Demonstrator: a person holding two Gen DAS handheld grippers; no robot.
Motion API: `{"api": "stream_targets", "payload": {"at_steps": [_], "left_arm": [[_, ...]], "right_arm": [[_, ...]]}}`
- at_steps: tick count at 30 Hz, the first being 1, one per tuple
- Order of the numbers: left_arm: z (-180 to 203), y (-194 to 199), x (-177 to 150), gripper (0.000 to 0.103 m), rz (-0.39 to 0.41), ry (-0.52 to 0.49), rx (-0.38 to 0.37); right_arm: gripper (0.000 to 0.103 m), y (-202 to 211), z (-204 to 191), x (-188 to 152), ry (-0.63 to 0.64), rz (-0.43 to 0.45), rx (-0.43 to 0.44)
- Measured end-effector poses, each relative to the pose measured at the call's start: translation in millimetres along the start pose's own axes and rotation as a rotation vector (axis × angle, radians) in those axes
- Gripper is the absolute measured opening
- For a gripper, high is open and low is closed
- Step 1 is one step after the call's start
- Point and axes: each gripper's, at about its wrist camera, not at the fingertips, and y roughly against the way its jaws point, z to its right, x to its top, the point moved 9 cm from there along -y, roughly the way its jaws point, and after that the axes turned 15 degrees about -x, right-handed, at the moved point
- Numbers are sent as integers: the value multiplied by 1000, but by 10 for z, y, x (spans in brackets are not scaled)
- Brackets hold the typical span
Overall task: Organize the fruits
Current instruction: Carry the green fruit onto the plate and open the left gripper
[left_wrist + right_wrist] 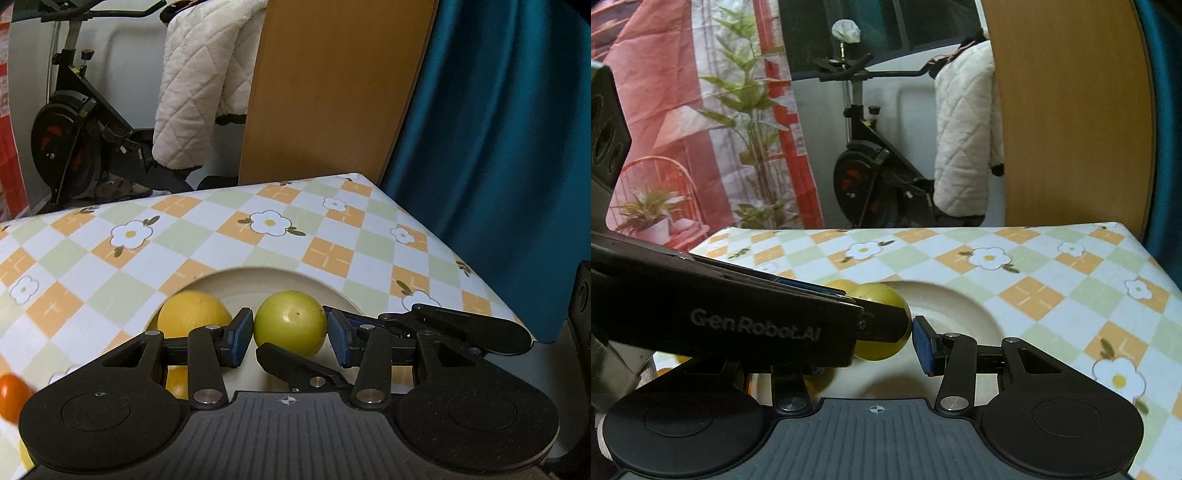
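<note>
Yellow-green round fruit (290, 323) with a dark speck, clamped in left gripper (290, 338) jaws, right gripper (886, 345) jaws unclear

Orange fruit (11, 397) cut off left

Exercise bike (864, 158) under a white quilted jacket (964, 140); wooden panel (332, 92); teal curtain (498, 147); checked floral tablecloth (221, 236)
</note>
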Motion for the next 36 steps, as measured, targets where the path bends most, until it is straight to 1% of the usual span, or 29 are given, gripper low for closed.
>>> {"api": "stream_targets", "payload": {"at_steps": [8, 12, 16, 25, 31, 36], "left_arm": [[-159, -253, 87, 47, -43, -5, 55], [-229, -304, 122, 47, -51, 7, 65], [-249, -379, 134, 47, -64, -2, 77], [-275, -449, 159, 46, -80, 1, 81], [-286, -448, 159, 46, -73, 10, 77], [-311, -352, 186, 46, -55, 35, 75]], "right_arm": [[41, -375, 32, 27, 47, -33, -14], [41, -486, 15, 42, 61, -40, -14], [41, -575, 23, 44, 60, -52, -13], [41, -691, 54, 48, 59, -79, -29], [41, -717, 94, 40, 49, -93, -37], [43, -667, 82, 65, 57, -99, -53]]}}
